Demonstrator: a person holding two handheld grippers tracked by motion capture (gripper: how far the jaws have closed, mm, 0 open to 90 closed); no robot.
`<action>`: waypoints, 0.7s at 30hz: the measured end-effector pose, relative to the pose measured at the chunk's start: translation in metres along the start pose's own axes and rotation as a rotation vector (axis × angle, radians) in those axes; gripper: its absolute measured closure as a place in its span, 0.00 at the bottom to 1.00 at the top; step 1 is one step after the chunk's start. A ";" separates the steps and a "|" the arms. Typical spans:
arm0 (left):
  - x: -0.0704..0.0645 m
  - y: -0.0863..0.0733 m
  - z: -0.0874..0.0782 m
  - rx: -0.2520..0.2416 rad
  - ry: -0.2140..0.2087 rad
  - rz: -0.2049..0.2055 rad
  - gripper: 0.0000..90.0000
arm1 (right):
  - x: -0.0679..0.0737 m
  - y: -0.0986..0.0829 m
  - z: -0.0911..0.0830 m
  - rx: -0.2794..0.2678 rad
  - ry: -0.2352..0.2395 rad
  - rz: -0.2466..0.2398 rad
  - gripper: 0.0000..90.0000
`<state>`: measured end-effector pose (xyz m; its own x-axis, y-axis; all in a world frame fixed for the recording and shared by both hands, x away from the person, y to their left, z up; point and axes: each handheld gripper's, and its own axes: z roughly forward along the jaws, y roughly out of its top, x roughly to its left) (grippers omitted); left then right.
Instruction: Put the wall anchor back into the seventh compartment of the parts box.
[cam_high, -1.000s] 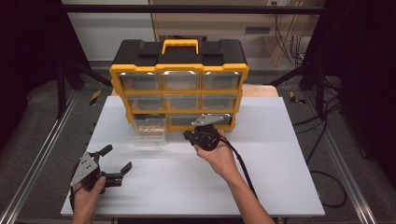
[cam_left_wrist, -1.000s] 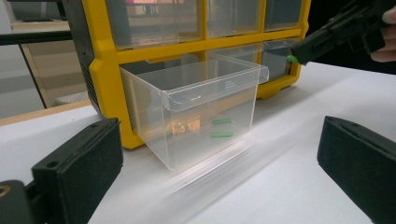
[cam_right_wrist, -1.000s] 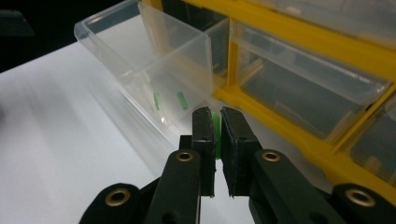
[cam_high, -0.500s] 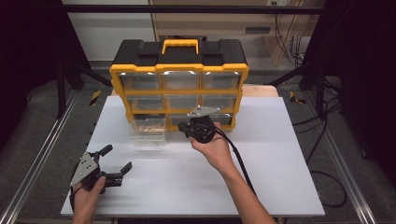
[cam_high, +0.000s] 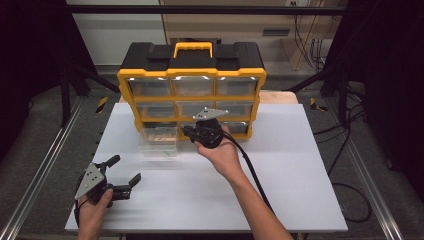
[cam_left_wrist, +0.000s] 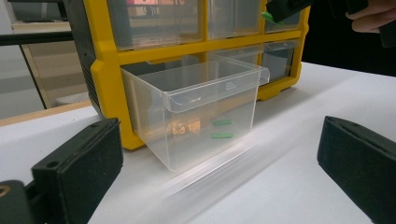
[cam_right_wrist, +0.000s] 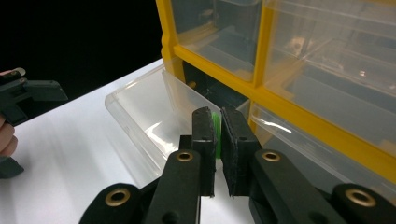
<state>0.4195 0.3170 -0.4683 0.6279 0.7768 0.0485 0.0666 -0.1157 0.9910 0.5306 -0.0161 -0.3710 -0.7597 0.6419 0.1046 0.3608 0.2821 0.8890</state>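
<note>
Right gripper (cam_right_wrist: 217, 122), frame centre: jaws clamped on green piece (cam_right_wrist: 215, 125), above pulled-out clear drawer (cam_high: 159, 141). Left gripper (cam_high: 123, 171), lower left: jaws spread, holding nothing, on table (cam_high: 300, 165).

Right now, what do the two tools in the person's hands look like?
Both are black. The left tool has two chunky, blocky jaws and a grey three-cornered plate on top. The right tool carries a grey plate too, and a black cable trails back from it along the forearm. In the right gripper view its jaw arms show brass-coloured rings. No sleeves show on the forearms.
</note>
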 end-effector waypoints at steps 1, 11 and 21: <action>0.000 0.000 0.000 -0.001 0.001 -0.001 0.00 | 0.000 0.001 0.001 -0.002 0.003 -0.004 0.94; 0.001 0.000 -0.001 -0.001 0.002 0.000 0.00 | 0.006 0.009 0.012 -0.015 0.020 0.007 0.94; 0.001 0.000 -0.001 -0.005 0.005 -0.004 0.00 | 0.012 0.012 0.021 -0.013 0.033 0.003 0.94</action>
<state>0.4195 0.3185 -0.4678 0.6240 0.7801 0.0455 0.0648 -0.1097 0.9919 0.5370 0.0104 -0.3690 -0.7763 0.6185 0.1218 0.3560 0.2706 0.8944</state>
